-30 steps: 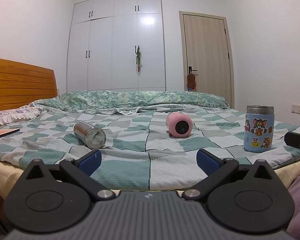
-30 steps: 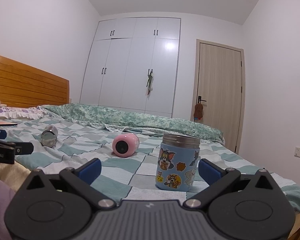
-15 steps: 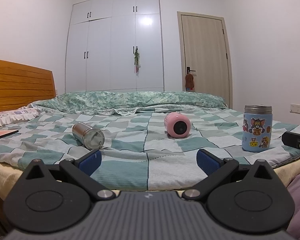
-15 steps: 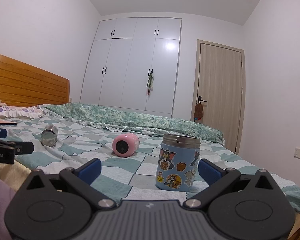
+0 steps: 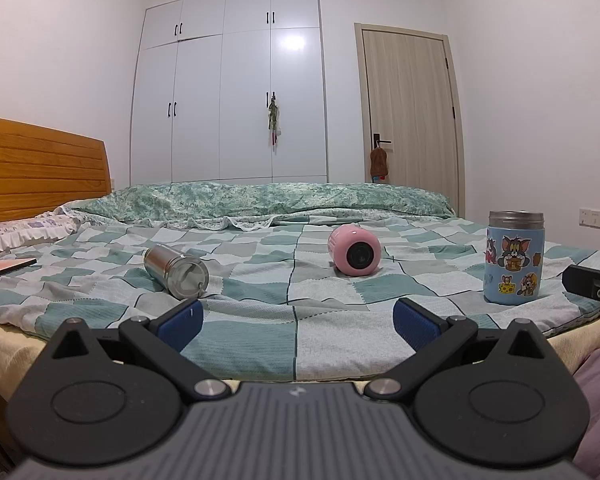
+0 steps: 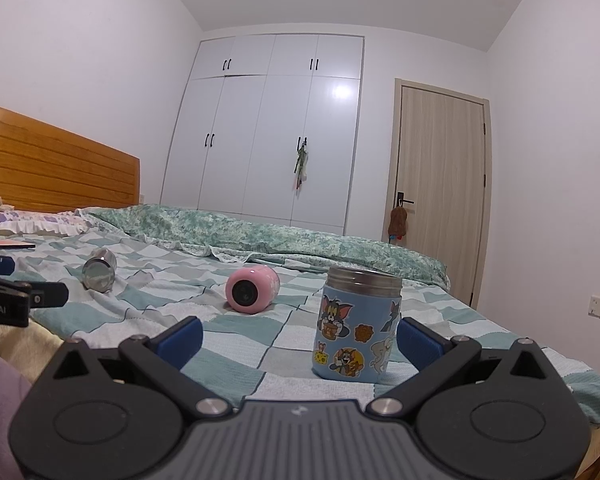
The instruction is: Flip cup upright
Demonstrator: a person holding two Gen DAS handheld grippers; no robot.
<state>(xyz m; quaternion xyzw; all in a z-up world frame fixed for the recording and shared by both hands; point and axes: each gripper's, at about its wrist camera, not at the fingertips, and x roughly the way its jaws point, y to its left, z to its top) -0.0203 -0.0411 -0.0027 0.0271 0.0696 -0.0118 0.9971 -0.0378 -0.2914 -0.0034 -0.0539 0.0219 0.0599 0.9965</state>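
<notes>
Blue-padded fingers on your left gripper and right gripper are spread apart, empty. Beyond, on the bed, 2 cups lie sideways: steel cup nearer your left, pink cup centred, mouths facing you.

Left gripper view has dipped and eased slightly right since a second ago: steel cup and pink cup sit a touch further left in frame. Right gripper has edged toward the cartoon cup, which now looms larger, just off its right fingertip.
</notes>
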